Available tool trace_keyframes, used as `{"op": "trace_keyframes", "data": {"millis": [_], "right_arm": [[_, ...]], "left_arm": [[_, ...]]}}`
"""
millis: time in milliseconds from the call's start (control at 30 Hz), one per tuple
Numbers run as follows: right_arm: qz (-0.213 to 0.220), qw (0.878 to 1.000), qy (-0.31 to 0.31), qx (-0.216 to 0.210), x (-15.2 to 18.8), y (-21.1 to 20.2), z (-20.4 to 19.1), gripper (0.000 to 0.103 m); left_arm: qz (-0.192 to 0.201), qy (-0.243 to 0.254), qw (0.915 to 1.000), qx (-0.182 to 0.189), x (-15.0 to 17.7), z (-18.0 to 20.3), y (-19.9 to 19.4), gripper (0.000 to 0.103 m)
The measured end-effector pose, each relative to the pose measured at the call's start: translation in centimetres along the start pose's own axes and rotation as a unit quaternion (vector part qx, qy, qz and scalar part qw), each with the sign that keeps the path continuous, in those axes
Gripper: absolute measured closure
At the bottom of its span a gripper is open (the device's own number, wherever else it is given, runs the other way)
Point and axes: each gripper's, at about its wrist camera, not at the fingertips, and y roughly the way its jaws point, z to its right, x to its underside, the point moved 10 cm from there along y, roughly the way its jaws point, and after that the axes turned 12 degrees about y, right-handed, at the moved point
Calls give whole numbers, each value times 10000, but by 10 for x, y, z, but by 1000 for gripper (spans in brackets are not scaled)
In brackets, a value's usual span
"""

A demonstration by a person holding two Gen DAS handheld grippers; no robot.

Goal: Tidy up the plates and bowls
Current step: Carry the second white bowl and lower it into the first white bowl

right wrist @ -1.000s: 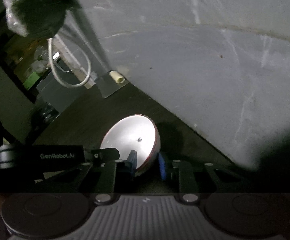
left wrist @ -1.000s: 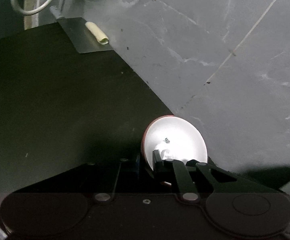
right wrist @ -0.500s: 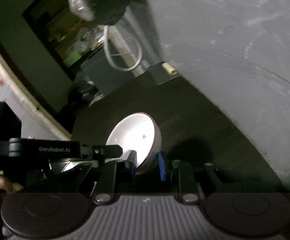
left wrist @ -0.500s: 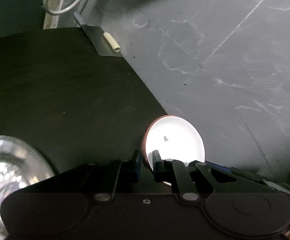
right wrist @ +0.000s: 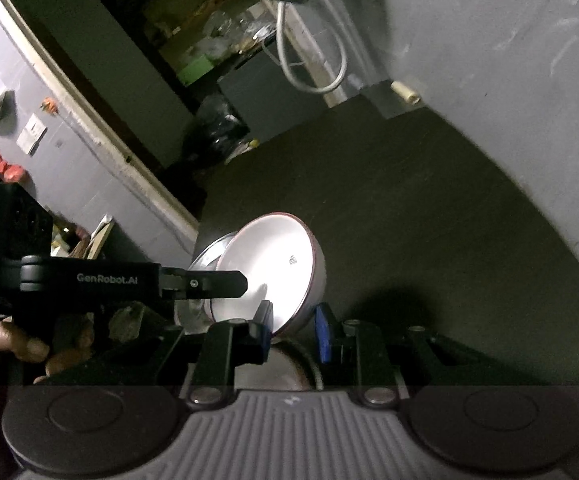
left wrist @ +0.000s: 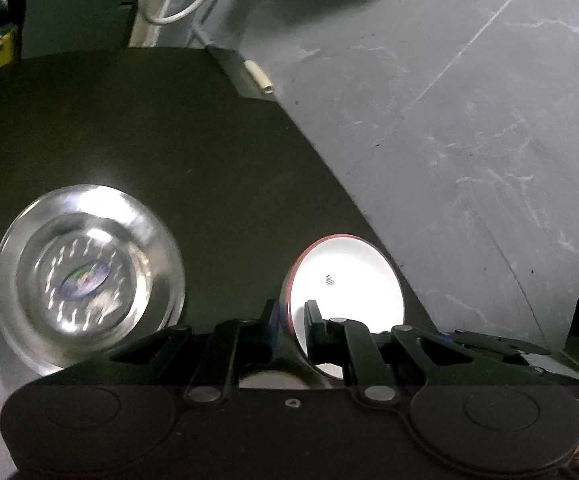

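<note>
White bowl (left wrist: 345, 280) w/ red rim, tilted on edge, held off dark surface (left wrist: 209, 152); steel plate (left wrist: 85, 276) lying flat to its left, shiny, slightly blurred; bowl partly overlapping plate in right-wrist view.

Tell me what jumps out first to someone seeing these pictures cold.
The bright white bowl with a red rim stands out against the dark table, pinched on its edge by the left gripper; the right gripper clamps that same bowl from the other side. Next is the shiny steel plate, lying flat on the table to the bowl's left.
</note>
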Motion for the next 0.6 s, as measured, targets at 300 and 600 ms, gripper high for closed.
{"op": "trace_keyframes", "data": {"millis": [300,600], "right_arm": [[-544,9979,-348,-102,27,11,-16,77],[-994,9932,-602,-19,44,13,-19,76]], "left_arm": [[-146,-227,9994,-227,34,-13,-19,87],[-486,-200,9983,-244,62,-7,-15,86]]}}
